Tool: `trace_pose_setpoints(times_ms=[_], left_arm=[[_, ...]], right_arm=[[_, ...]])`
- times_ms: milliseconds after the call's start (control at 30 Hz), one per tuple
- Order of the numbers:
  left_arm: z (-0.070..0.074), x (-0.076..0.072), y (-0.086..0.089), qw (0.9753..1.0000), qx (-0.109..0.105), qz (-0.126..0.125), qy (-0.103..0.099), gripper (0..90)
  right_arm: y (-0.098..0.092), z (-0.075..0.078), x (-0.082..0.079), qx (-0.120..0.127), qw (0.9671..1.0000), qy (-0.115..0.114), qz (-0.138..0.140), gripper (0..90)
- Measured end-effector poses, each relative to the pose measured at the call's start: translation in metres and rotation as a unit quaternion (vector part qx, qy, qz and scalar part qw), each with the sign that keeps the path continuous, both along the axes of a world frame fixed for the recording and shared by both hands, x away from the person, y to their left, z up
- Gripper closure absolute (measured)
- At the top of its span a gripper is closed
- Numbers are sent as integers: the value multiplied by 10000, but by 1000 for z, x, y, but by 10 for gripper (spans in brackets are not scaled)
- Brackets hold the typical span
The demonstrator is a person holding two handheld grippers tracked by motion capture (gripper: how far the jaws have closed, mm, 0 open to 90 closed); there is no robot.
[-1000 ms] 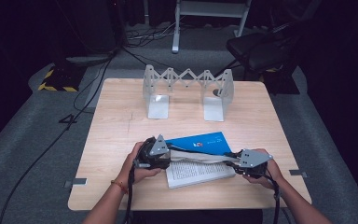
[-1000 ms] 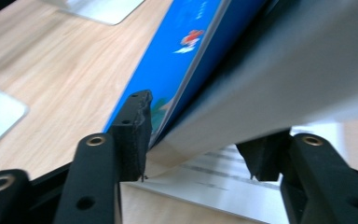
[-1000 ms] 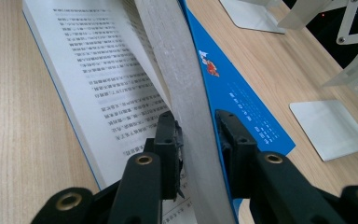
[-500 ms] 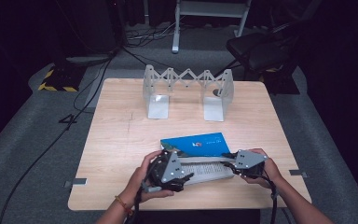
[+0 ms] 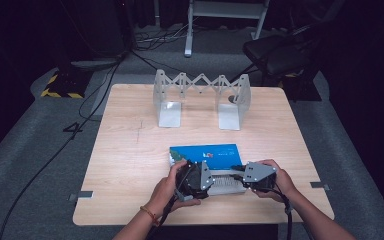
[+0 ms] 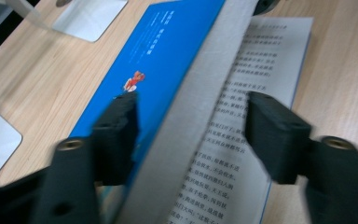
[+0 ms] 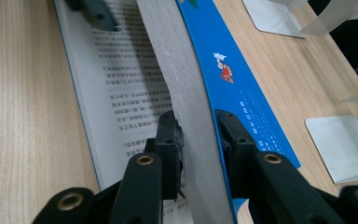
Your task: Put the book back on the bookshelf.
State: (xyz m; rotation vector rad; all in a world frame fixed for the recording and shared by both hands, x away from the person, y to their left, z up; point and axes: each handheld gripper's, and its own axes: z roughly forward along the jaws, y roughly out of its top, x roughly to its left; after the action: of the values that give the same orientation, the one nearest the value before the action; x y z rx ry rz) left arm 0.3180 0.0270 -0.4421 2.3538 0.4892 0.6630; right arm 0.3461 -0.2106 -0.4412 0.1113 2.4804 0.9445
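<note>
Right gripper (image 7: 198,135) clamps the raised block of pages of the blue book (image 7: 223,70) — left gripper (image 6: 191,126) straddles it, jaws released.

Wooden table (image 5: 130,165) (book (image 5: 205,152), bookend rack (image 5: 200,97))

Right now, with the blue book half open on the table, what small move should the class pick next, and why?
Probably shut the left hand-held gripper. Its jaws stand open astride the raised block of pages of the book, while the right hand-held gripper already clamps that block, so both ends would be held.
</note>
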Motion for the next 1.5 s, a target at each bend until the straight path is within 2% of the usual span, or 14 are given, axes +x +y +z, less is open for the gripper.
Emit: trace_pose_setpoints(times_ms=[67,167,300,433,533,567,667,700,833,1033,1133,1200,1367,1500], left_arm=[[0,2,3,9999,7,82,-59,554],[0,5,8,10000,-22,-23,88,609],[-4,6,13,9997,3,-229,69,644],[-6,8,20,9993,-110,-359,85,677],[-7,10,25,9988,-267,-374,152,685],[-6,12,30,9985,-342,-399,174,686],[-5,13,35,9980,-446,-400,211,687],[-5,14,38,9979,-455,-418,202,687],[-4,16,46,9969,-609,-427,256,689],[-6,16,51,9962,-685,-408,359,671],[-5,15,52,9949,-826,-355,448,552],[-4,13,47,9959,-701,-328,459,499],[-5,3,23,9995,-262,-123,104,362],[-2,-1,10,9998,-202,-14,-52,380]], right_arm=[[1,-1,0,3,10000,-2,7,721],[2,-1,1,10,10000,11,13,717],[4,-2,1,24,10000,29,33,700],[1,-2,4,264,9996,100,84,646],[-7,-6,11,463,9988,9,137,537],[-16,-10,20,548,9983,172,83,483],[-25,-15,27,630,9978,214,27,480],[-30,-17,33,820,9964,210,-18,525],[-31,-17,35,1024,9942,249,206,604],[-23,-14,31,867,9954,147,381,657],[-19,-12,27,794,9961,156,339,670],[-17,-11,26,784,9963,156,325,673],[-6,-4,15,758,9964,169,351,697],[5,0,4,662,9970,119,383,711]])
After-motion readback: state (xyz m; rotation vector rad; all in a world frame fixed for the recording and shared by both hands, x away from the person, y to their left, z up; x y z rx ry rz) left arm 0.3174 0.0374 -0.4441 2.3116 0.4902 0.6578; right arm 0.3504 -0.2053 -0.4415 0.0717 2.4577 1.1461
